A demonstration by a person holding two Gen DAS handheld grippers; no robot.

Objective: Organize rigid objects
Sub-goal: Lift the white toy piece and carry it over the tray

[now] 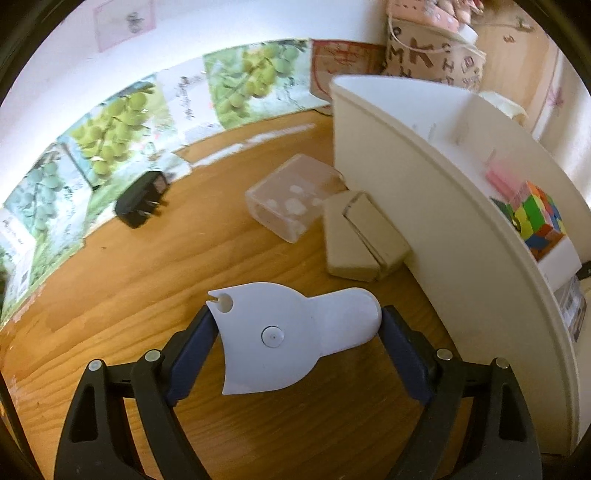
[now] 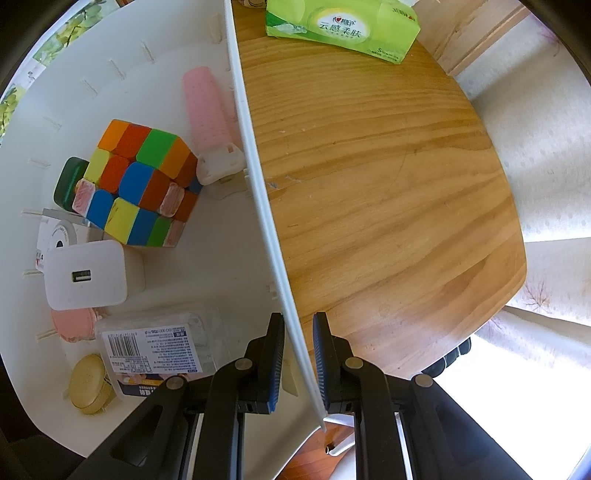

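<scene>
- Left gripper (image 1: 299, 332), seen from the left wrist camera, grasps a white plastic piece (image 1: 284, 339): one pad bears on its notched, fan-shaped end, the other on its rounded stub end, so the jaws stand wide across the piece's long axis.
- That piece hangs above the wooden table (image 1: 129, 280), clear of the surface as far as the view shows.
- White bin (image 1: 424, 192) stands ahead and to the right of the held piece, its near wall well above table level; a multicoloured cube (image 1: 535, 218) already lies inside.
- Loose items remain on the table between gripper and bin: a clear plastic box (image 1: 291, 195), a tan cardboard pack (image 1: 362, 240) just beside the bin wall, and a black charger (image 1: 142, 201) farther left.
- Judgement: the coming move turns on carrying the piece up and rightward over the bin wall; the left hand is the one loaded for it.
- Right gripper (image 2: 298, 354), seen from the right wrist camera, is clenched on the bin's rim (image 2: 258, 177), one finger inside the wall and one outside, pointing down.
- Bin contents visible here: the cube (image 2: 140, 184), a pink roller (image 2: 207, 110), a white USB charger (image 2: 86, 275), a clear labelled case (image 2: 159, 343); smaller items at the lower left are too distorted to identify.
- A green tissue pack (image 2: 343, 26) sits on the table outside the bin.
</scene>
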